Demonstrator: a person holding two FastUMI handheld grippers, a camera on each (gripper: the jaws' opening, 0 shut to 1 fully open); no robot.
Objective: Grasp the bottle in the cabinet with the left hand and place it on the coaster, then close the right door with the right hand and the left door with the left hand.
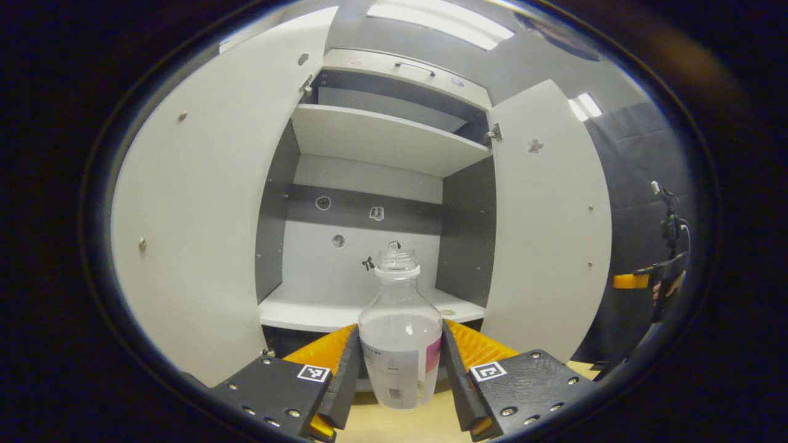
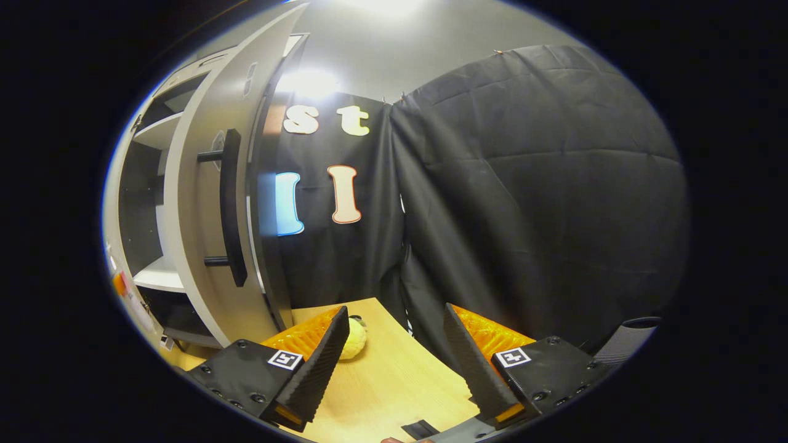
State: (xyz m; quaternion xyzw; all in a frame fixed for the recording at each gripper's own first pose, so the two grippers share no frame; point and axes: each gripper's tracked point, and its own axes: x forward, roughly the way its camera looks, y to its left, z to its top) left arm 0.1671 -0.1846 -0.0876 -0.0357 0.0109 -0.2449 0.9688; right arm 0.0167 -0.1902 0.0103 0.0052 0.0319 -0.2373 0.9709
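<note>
My left gripper [image 1: 400, 369] grips the bottle [image 1: 400, 344], cabinet [image 1: 369, 141] ahead, both doors wide. My right gripper [image 2: 394, 363] gapes unloaded; right door [image 2: 203, 234] up-left of it.

clear bottle [image 1: 400, 344] with a white-and-pink label, white cabinet [image 1: 381, 138] with grey inner walls, black door handle [image 2: 233, 206], pale wooden table [image 2: 388, 381].

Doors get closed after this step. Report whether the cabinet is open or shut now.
Open. Both doors, left door and right door, are swung wide, baring the cabinet's shelves behind the bottle.
</note>
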